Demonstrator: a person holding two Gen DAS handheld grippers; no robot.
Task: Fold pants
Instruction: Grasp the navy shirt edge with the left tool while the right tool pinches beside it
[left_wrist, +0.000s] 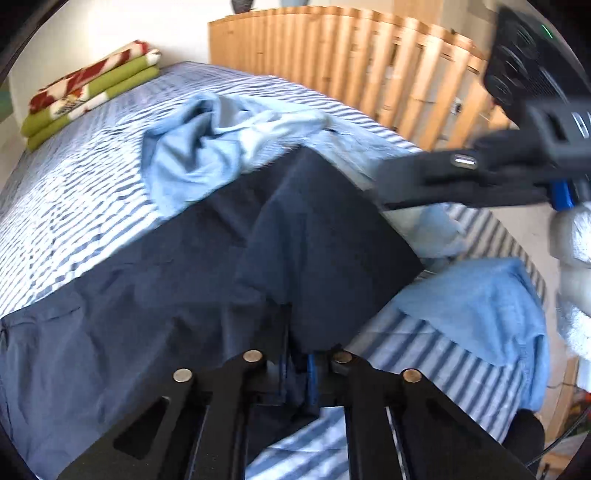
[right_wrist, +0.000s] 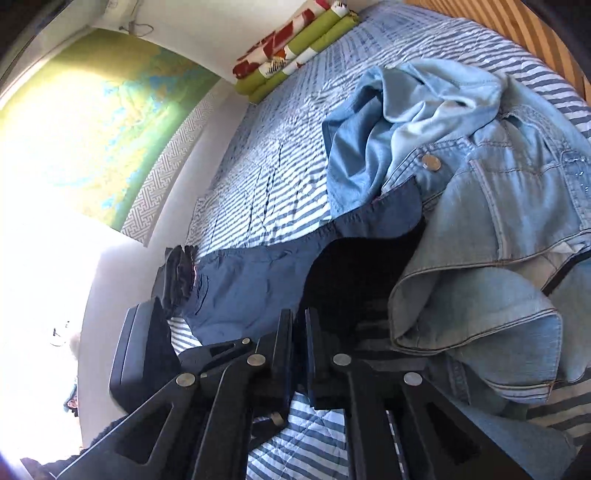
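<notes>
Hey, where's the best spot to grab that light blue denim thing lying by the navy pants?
Take the light denim garment by its stitched hem fold, coming in from the near side. That edge curls up off the striped cover, so a claw can likely close around it; the rest lies bunched and layered.

Bare striped bedspread (left_wrist: 74, 206) at 9 to 10 o'clock of the left gripper (left_wrist: 295, 363) is the widest free lane, ending at the folded blanket stack (left_wrist: 92, 92) by the wall at 10. Crumpled light denim (left_wrist: 221, 147) blocks 12 o'clock, the wooden slatted headboard (left_wrist: 351, 66) walls off 1, and the right gripper (left_wrist: 406, 184) crosses at 2. From the right gripper's side, a denim jacket (right_wrist: 498, 221) fills 1 to 3 o'clock; dark pants (right_wrist: 251, 280) cover 11 to 12.
</notes>
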